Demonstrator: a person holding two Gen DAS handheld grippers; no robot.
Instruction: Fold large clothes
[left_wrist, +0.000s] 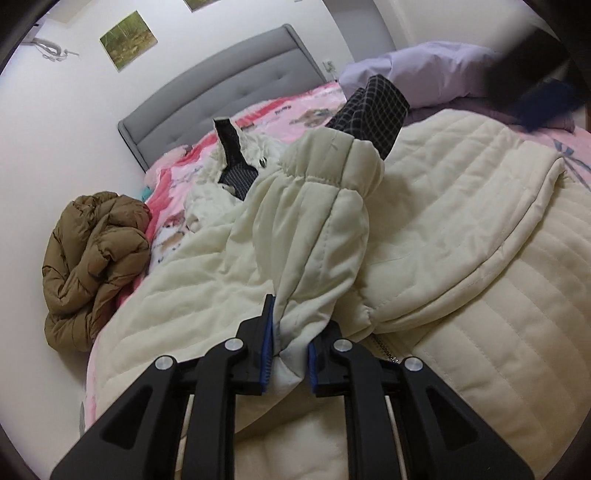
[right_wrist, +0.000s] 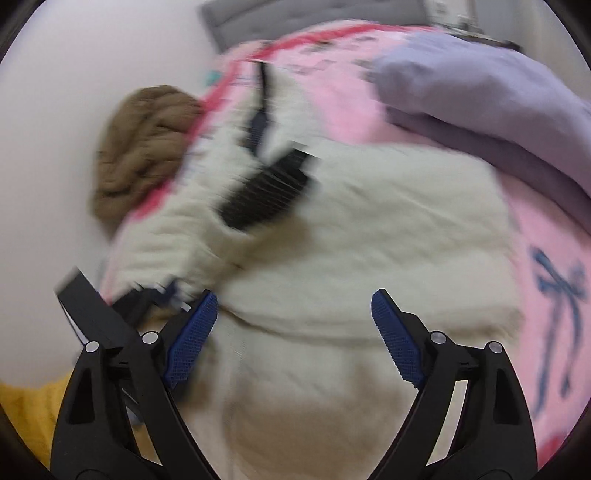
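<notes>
Cream padding: the quilted coat (left_wrist: 461, 236) is thick and puffy, spread over the pink bedspread (left_wrist: 280, 107) straight ahead of both claws and filling most of each view.
Left claw (left_wrist: 290, 338): narrow, its blue pads pinching a fold of the coat's sleeve (left_wrist: 317, 221); the sleeve runs forward from the claw and ends at a gathered cuff with dark checked lining (left_wrist: 369, 110) showing beyond it.
Right claw (right_wrist: 293, 332): wide apart, nothing between the pads, hovering just above the coat's body; this view is blurred, so fine detail is lost.
Handling: I judge the coat soft and floppy, light for its bulk, springy enough to puff back out of a crease; the smooth shell looks a little slippery.
Where to grip: seams, the cuff, the hem or the zip edge (left_wrist: 388, 352) just right of the left claw look firmer than open padding, which would bunch and slide.
Step in hand: probably laying the sleeve across the body, with the free claw ready to take an edge.
Beyond the coat: a brown puffer jacket (left_wrist: 92, 258) bundled far left of the claws, a lilac pillow (left_wrist: 424, 62) far ahead to the right, a grey headboard (left_wrist: 229, 81) behind.
</notes>
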